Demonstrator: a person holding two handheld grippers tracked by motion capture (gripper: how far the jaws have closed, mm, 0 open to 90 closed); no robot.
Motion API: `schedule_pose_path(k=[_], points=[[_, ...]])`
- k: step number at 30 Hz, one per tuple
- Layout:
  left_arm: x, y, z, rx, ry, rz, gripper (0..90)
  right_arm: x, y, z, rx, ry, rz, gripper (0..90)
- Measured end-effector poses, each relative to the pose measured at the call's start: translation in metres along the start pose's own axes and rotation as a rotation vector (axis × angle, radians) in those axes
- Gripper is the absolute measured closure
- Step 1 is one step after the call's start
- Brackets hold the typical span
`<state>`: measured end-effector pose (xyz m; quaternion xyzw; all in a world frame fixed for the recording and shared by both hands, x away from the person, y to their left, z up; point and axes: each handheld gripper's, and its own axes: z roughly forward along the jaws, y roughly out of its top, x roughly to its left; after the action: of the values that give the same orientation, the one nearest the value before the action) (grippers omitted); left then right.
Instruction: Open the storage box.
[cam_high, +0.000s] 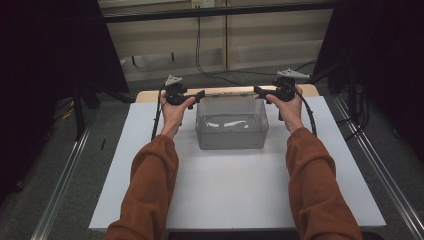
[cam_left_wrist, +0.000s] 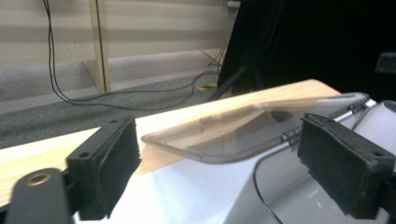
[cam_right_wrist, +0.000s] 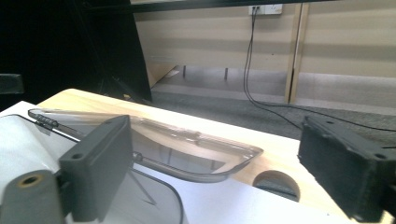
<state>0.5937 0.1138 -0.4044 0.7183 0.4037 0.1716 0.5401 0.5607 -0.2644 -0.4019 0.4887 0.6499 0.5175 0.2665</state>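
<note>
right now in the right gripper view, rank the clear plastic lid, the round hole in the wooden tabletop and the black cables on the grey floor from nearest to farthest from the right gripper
1. Clear plastic lid, right before the open right gripper, left of centre.
2. Round hole in the wooden tabletop, just past the lid's corner, to the right.
3. Black cables on the grey floor, far behind the table.

From my seat the white board (cam_high: 235, 200) covers most of the wooden table (cam_high: 310, 91), whose bare edge shows at twelve o'clock with a round hole (cam_right_wrist: 276, 185) cut in it. Beyond it, black cables (cam_high: 200, 60) hang down the pale wall (cam_high: 165, 35) onto the grey carpet (cam_high: 85, 175). Metal rails (cam_high: 65, 175) run along at nine and three o'clock.
</note>
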Motion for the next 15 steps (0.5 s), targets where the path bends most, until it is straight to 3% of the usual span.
schedule_pose_path(k=[2,9,15], points=[[-0.002,0.001,-0.003,-0.003,0.007,0.022,10.5,-0.001,-0.001,-0.003,0.000,-0.001,-0.008,8.0],[-0.009,0.001,-0.015,-0.013,0.015,0.025,6.9,0.002,-0.005,-0.018,-0.031,-0.011,-0.020,4.4],[-0.015,-0.001,-0.023,-0.025,-0.003,0.057,3.2,0.010,-0.001,-0.029,-0.061,-0.020,-0.055,4.1]])
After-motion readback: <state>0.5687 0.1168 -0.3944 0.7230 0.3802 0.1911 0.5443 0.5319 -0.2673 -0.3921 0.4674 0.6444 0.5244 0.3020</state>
